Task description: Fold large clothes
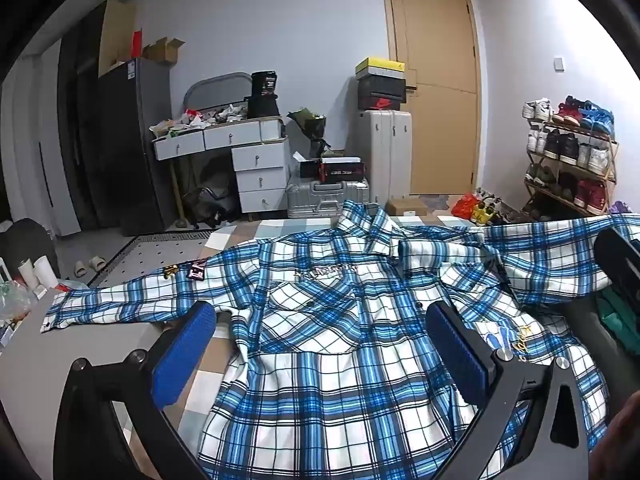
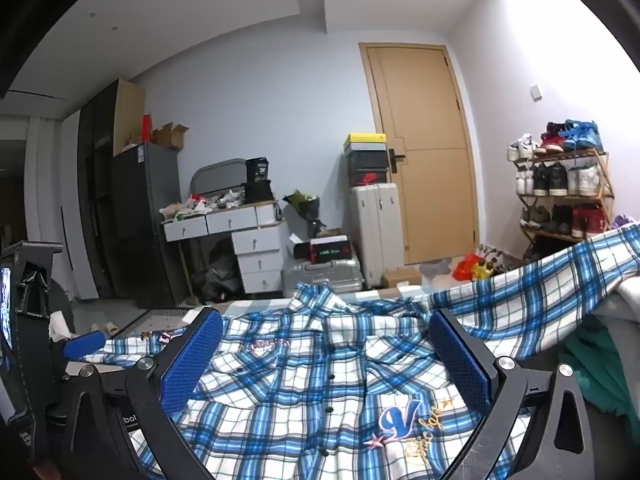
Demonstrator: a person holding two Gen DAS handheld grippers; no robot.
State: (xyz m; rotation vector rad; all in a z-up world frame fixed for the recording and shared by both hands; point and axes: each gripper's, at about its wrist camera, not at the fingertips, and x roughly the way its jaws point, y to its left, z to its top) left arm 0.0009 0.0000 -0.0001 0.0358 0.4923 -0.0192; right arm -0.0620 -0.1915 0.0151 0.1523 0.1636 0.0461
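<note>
A large blue, white and black plaid shirt [image 1: 320,332] lies spread front-up on the bed, collar toward the far edge. Its one sleeve [image 1: 132,300] stretches out to the left; the other sleeve [image 1: 560,252] runs up to the right over a pile. My left gripper [image 1: 320,320] hovers open above the shirt's chest, blue pads wide apart, nothing between them. In the right wrist view the same shirt [image 2: 320,392] shows its embroidered letter patch [image 2: 400,420]. My right gripper [image 2: 326,328] stands open over the button placket, holding nothing. The left gripper [image 2: 86,338] shows at that view's left edge.
A green garment [image 2: 592,360] and a grey cloth [image 2: 628,304] are piled at the right. Beyond the bed stand a cluttered white drawer desk [image 1: 256,152], suitcases [image 1: 384,152], shoe boxes, a door [image 1: 440,88] and a shoe rack [image 1: 568,156]. Cups [image 1: 38,272] sit at the left.
</note>
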